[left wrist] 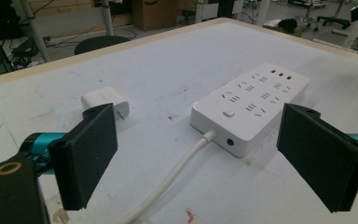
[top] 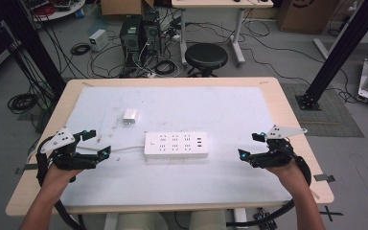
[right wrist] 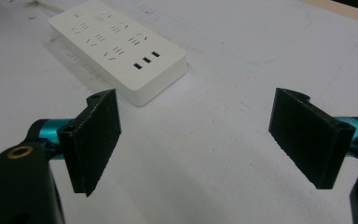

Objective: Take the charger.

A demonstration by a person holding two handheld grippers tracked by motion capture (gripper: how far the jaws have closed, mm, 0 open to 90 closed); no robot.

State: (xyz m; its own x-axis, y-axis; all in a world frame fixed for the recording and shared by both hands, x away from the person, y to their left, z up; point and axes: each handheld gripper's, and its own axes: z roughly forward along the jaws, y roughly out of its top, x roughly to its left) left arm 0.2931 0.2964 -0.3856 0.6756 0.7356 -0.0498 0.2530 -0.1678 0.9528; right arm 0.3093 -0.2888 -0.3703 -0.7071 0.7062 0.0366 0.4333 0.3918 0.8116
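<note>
I see a white power strip [top: 176,145] lying flat near the middle of the table [top: 268,91], long side running left to right. Its top carries rows of sockets, three small ports at its right end and a button at its left end, where a white cord [top: 124,149] leaves it and trails toward my left gripper [top: 98,143]. A small white charger plug [top: 130,117] sits just behind the strip's left end, apart from it. My left gripper hangs off the strip's left end, jaws spread wide and empty, the cord running between them. My right gripper [top: 250,145] sits well apart from the strip's right end, jaws also wide, nothing between them. Bare white surface lies before and behind the strip; the wooden table edge frames it.
</note>
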